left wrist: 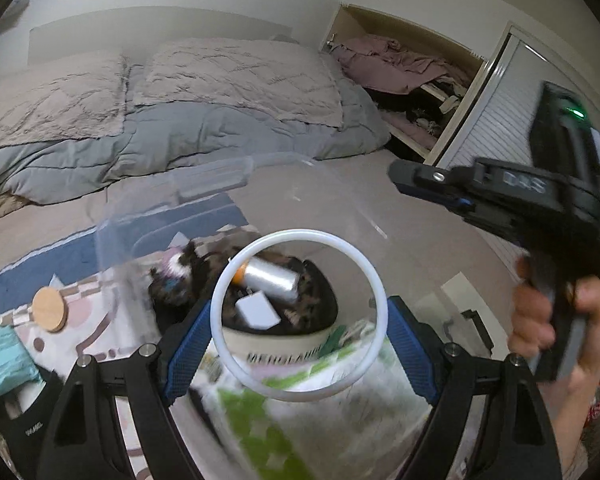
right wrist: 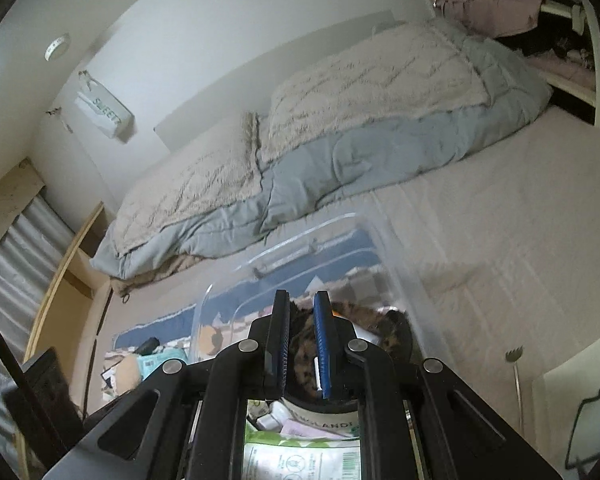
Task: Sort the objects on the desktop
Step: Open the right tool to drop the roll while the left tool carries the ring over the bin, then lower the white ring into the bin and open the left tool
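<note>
Left wrist view: left hand-held gripper [left wrist: 299, 322] clamps a white ring [left wrist: 299, 322] above the clear bin [left wrist: 116, 240]; right hand-held gripper [left wrist: 396, 176], at two o'clock, is closed, empty.

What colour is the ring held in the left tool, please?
White ring; clearest in the left wrist view.

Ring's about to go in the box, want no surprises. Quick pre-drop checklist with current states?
1. White ring gripped between left gripper pads: ok.
2. Ring over the clear box: ok; contents show through it.
3. Room in box: cannot tell; silver can and white block lie below.
4. Right gripper clear of ring: ok, off to the side.
5. Right gripper empty: ok, shut on nothing.
</note>
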Demonstrator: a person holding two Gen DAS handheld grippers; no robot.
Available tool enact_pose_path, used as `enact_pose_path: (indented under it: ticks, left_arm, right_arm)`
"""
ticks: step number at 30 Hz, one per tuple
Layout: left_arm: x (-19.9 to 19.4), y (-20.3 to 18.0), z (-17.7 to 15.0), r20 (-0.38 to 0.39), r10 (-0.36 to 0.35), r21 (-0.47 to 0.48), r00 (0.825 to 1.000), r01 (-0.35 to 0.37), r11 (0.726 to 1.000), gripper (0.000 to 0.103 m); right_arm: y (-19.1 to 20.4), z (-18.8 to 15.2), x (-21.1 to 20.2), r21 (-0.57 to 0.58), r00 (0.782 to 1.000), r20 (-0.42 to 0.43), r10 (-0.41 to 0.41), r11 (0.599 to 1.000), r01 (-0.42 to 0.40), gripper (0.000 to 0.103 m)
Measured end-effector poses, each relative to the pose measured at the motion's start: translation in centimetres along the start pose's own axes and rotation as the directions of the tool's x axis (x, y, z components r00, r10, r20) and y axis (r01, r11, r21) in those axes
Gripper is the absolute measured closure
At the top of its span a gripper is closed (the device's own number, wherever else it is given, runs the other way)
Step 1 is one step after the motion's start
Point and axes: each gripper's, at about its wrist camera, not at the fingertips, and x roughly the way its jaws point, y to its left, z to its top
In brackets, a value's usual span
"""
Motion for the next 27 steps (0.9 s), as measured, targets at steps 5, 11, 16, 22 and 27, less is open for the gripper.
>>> enact_pose_path:
  ticks: [5,11,16,22,27]
  left_arm:
    - [3.2,-1.0,2.9,-0.023,0.006,-0.026,1.000,-0.007,1.000,0.018]
    - [7.8,-1.1,4.2,-0.108,0.010,-0.074,0.994,-0.018,0.997,0.018]
    - [10.9,-0.8,4.5,-0.165,0.038,-0.079,0.986,-0.052,0.995,0.018]
    - [14.1,-0.2,4.5,-0.235,0.049,-0.106,0.971,-0.076,0.991,0.018]
    - [16.9,0.4,3.5,-0.320,0.087,-0.097,0.944,-0.124,0.988,0.018]
  right_arm:
    - [-1.3,0.9,-0.9,0.025,0.999,0.033,0.021,0.999,-0.021,0.091]
    - [-3.0,1.6,-1.0,0.075,0.998,0.046,0.048,0.996,-0.051,0.091]
    - [-3.6,1.9,-0.7,0.081,0.997,0.044,0.061,0.995,-0.065,0.091]
    - [-4.3,1.8,-0.2,0.079,0.997,0.029,0.065,0.995,-0.068,0.091]
    - [-5.0,1.8,0.1,0.084,0.998,0.020,0.054,0.995,-0.056,0.091]
